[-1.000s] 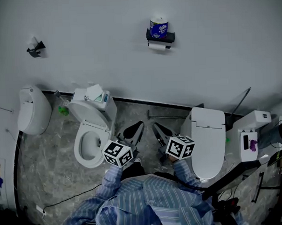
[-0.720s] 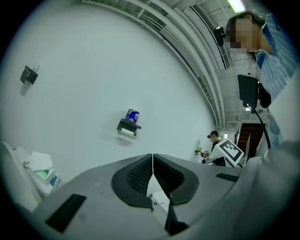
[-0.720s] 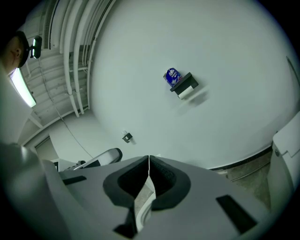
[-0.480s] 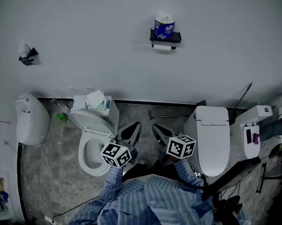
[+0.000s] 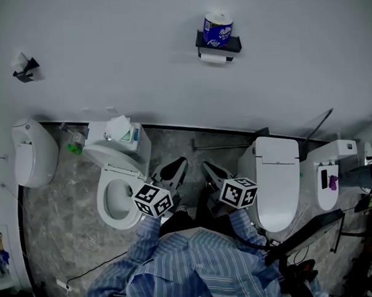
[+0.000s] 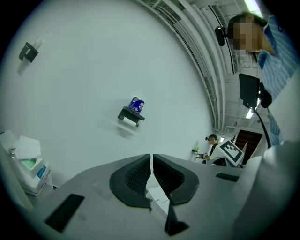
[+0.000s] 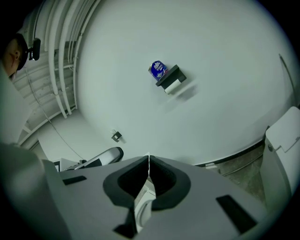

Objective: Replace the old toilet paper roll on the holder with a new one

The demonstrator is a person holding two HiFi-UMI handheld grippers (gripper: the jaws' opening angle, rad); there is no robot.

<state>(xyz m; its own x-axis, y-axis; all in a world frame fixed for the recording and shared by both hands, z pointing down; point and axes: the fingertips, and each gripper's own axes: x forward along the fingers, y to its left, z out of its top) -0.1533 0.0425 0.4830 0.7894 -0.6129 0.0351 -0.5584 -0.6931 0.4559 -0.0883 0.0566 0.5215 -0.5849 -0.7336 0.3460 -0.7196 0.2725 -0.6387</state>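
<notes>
Status: approach only, no contact yet. Left gripper [image 5: 173,171] and right gripper [image 5: 213,173] are both clamped fully together with nothing between the pads, same as in the 2 earlier head frames. We hold them side by side at 6 o'clock of the head view, noses toward the wall.

Change over the last second: the scene slid in frame, the tools did not. Holder [image 5: 219,48] crept toward 1 o'clock. The small wall bracket [image 5: 23,64] slid out toward 9 o'clock. The open toilet [image 5: 117,197], at 9 o'clock of the left gripper, barely shifted. We read that as us re-aiming at the wall, still lining up.

Task items: the holder is wall-mounted at 12 o'clock, well apart from both grippers. Blue-wrapped roll [image 5: 217,28] stands upright on its top shelf. A white roll [image 5: 214,58] hangs just under the shelf. It is probably the old one, but too small here to judge how much paper is left. Closed toilet [image 5: 277,184] sits at 3 o'clock of the right gripper.

Meaning: 0 of the swap is done. Old roll on, new roll untouched. We have to close the gap, and each gripper must open before it can take a roll.
</notes>
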